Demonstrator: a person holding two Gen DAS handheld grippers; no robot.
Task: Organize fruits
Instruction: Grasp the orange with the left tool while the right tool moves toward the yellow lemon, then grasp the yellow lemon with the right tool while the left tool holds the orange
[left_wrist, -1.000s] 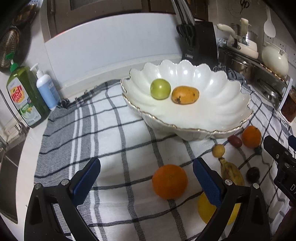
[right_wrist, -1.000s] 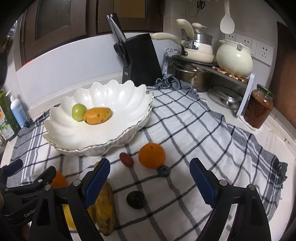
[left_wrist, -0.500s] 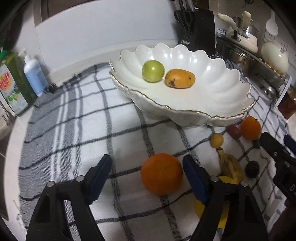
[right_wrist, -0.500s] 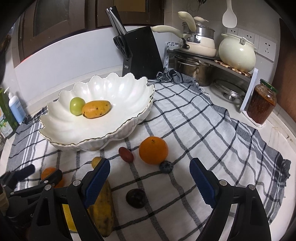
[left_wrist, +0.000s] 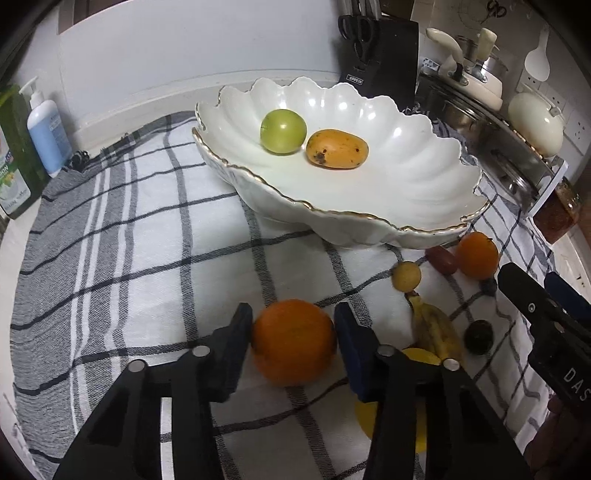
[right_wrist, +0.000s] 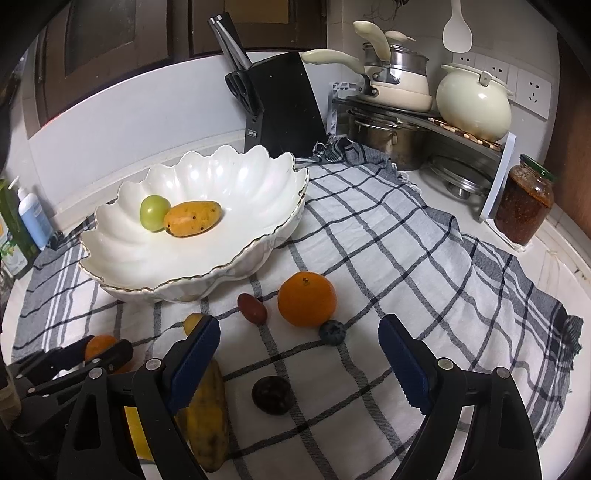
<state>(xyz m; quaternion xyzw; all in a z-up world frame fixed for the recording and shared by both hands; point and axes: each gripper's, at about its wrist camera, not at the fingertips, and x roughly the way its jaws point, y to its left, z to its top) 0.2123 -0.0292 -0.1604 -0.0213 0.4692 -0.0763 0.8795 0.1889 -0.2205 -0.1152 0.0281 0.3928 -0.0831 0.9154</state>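
Since the earlier frame: my left jaws have drawn in from wide to flank the near orange (left_wrist: 293, 341), and the bowl sits larger and lower in the left wrist view.

Item, left gripper (left_wrist: 293, 345): jaws closing, the orange between them. Both blue pads lie at its flanks; whether they press yet I cannot tell, so I count it not yet gripped. The fruit is round, no long axis to favour; it lies dead ahead, on the checked cloth (left_wrist: 147, 258).

Item, right gripper (right_wrist: 299, 354): jaws released and wide, nothing between them. Ahead of it, a dark round fruit (right_wrist: 271, 394), a blueberry (right_wrist: 332, 332), a second orange (right_wrist: 306, 298) and a small red fruit (right_wrist: 252, 308).

Item, banana (right_wrist: 207, 413): beside the right gripper's left finger, long axis running away from the camera. A yellow fruit (left_wrist: 417, 356) lies partly hidden behind my left finger.

Item, small yellow fruit (left_wrist: 406, 276): just short of the bowl.

Item, white scalloped bowl (left_wrist: 424, 206): beyond the loose fruit, holding a green fruit (left_wrist: 283, 131) and a mango (left_wrist: 337, 148), touching.

Judgement: left hand is nearer the near orange; the bowl lies forward and up from it.
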